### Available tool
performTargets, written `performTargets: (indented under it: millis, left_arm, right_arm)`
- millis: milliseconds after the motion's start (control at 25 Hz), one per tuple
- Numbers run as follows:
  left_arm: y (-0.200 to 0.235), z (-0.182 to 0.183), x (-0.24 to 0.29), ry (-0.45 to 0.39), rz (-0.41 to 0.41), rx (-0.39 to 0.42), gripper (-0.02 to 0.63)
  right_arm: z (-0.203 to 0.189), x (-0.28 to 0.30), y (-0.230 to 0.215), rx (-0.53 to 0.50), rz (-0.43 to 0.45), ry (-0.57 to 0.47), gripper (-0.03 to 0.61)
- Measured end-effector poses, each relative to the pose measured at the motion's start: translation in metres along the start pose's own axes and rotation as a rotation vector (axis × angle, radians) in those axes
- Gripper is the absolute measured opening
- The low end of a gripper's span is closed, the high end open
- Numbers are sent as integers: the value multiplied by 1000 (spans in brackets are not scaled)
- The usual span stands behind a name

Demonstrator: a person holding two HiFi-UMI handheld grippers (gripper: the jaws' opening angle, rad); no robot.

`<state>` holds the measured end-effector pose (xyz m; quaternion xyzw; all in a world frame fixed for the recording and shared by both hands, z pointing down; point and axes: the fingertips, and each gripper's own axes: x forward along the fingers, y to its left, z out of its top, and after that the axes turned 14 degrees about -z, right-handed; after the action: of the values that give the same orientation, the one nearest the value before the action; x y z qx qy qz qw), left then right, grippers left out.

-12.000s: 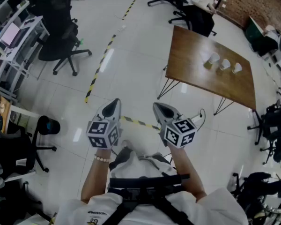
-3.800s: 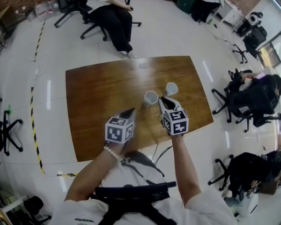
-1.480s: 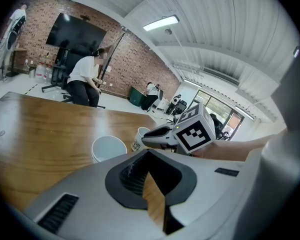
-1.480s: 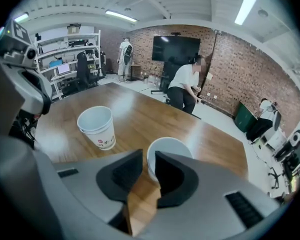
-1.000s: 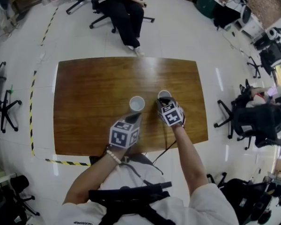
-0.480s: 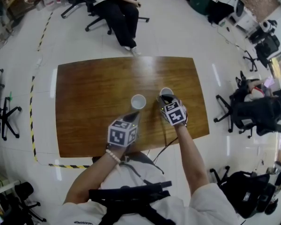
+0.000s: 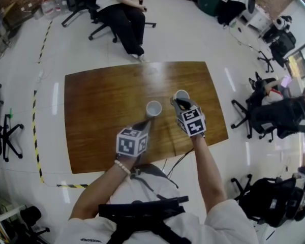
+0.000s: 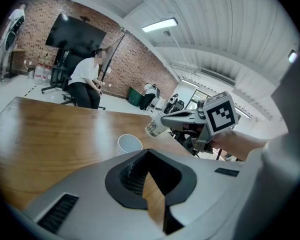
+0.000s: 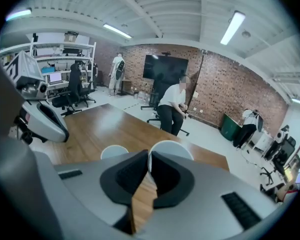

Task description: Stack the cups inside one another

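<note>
Glossy wooden table (image 7: 101, 116): right tongs (image 7: 176, 101) pinch rim of white cup (image 7: 182, 93); left tongs (image 7: 144, 124) closed, empty.

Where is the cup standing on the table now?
Head view: the cup stands near the middle of the table, just beyond the left gripper, left of the second cup held by the right gripper.

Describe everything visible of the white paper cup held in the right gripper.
The white paper cup is tapered, with dark print on its side, and looks empty. The right gripper pinches its wall at the rim, one jaw inside, one outside. It hangs tilted, apparently clear of the brown wooden table, right of a second white cup standing there. Nothing else touches it.
</note>
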<state>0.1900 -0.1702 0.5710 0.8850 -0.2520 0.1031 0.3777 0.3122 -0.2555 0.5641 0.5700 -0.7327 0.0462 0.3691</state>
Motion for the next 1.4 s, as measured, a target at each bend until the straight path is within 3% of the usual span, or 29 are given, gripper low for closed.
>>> performTargets:
  millis: [280, 560, 1400]
  left_arm:
    - [-2, -2, -23, -6, -11, 17, -5]
    - [4, -2, -48, -22, -12, 23, -5]
    - [24, 4, -66, -42, 13, 5, -5]
  right_arm:
    - [40, -31, 16, 33, -5, -88, 35]
    - [60, -41, 41, 27, 5, -112, 35]
    - [36, -11, 100, -2, 122, -25, 35]
